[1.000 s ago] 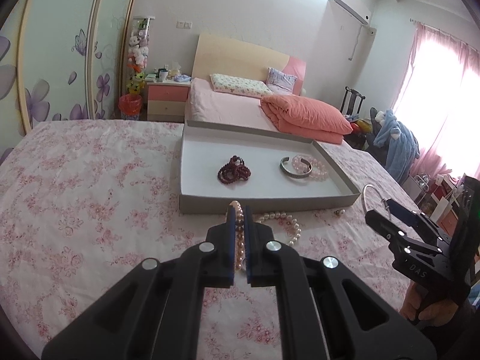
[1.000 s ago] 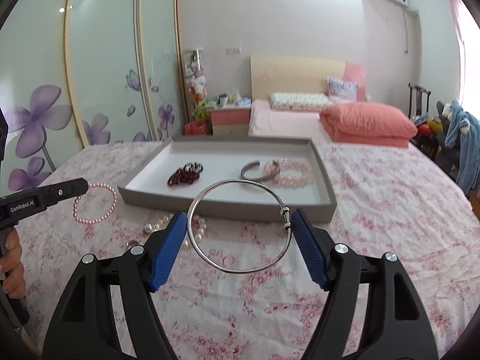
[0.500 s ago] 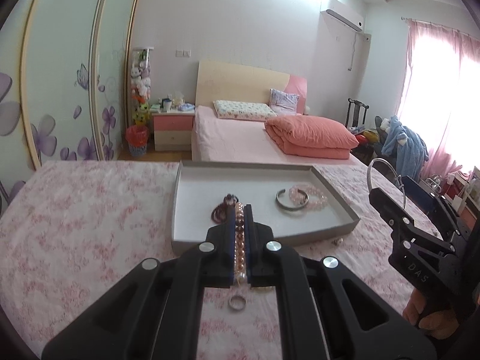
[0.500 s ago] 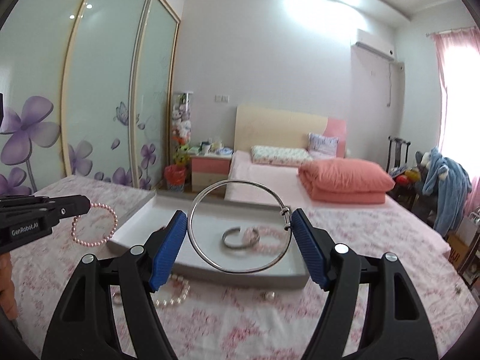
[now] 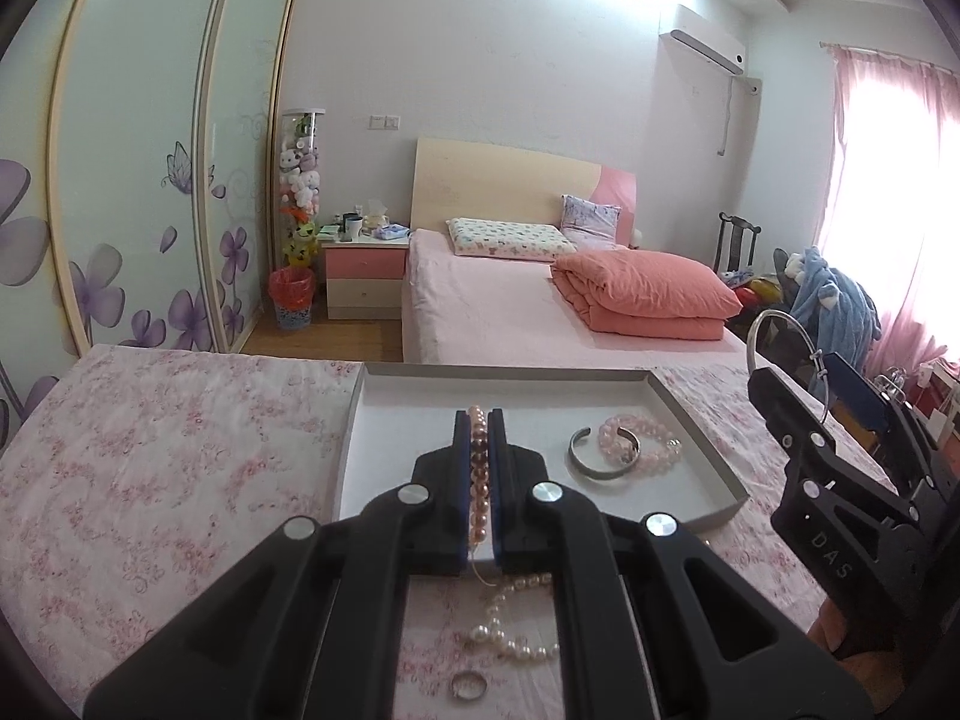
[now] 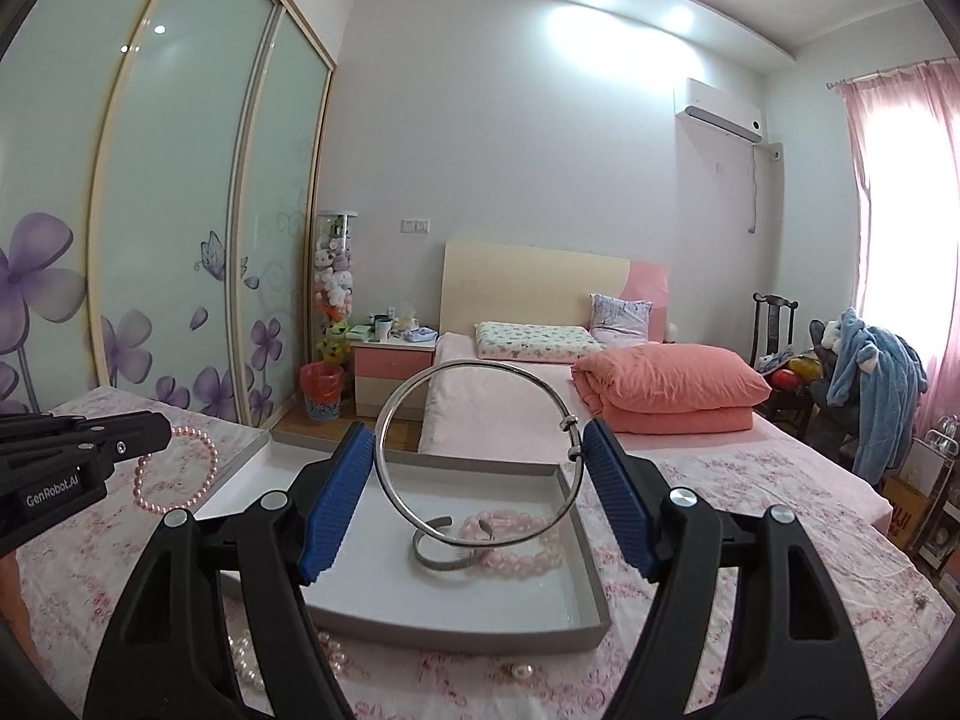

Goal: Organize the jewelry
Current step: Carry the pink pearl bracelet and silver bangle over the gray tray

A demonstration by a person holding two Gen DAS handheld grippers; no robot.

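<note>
1. The grey tray (image 5: 699,420) on the floral bed (image 5: 150,450) already holds a silver cuff (image 5: 591,468) and a pink bead bracelet (image 5: 642,441) (partly sorted, I judge).
2. The right gripper (image 6: 477,480) clamps a large silver bangle (image 6: 480,450) above the tray.
3. The left gripper (image 5: 478,450) pinches a pink pearl bracelet (image 5: 478,468) over the tray.
4. A white pearl strand (image 5: 513,630) and a ring (image 5: 469,686) lie outside, unsorted.

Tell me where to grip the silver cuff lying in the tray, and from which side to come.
Probably best to come from above onto the silver cuff, closing on the near curved band. It lies flat in the tray with its open gap facing away; its far right end is hooked through the pink bead bracelet, so the near arc is the free part. Both grippers are occupied now.
</note>
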